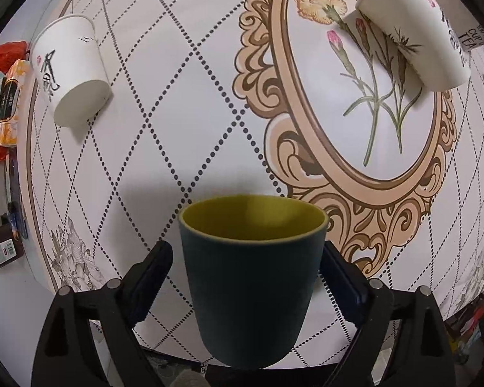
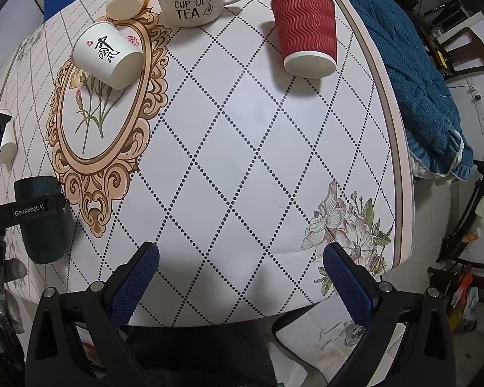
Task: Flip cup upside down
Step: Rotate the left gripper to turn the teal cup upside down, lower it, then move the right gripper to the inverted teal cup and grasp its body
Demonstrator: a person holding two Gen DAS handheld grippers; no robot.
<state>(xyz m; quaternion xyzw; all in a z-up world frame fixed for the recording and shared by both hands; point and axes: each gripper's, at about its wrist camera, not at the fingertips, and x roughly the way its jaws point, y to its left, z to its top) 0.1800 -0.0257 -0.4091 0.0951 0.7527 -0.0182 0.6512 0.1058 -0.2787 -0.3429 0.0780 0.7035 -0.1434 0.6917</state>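
Between the left gripper's (image 1: 247, 277) fingers, dark cup (image 1: 251, 283), yellow-lined, upright.

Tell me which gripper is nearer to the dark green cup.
Left. The left gripper has the dark green cup between its fingers, mouth up. The right gripper is open above bare tablecloth, with the cup off to its left.

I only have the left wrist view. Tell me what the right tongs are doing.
Observer: The right tongs are open and hold nothing, over the table.
Operator: Report what sits at my far right edge.
Observer: A red ribbed paper cup, standing upside down on the table.
Operator: Read me the mug text in full.
Observer: It says "YOU ARE MY CUP OF TEA".
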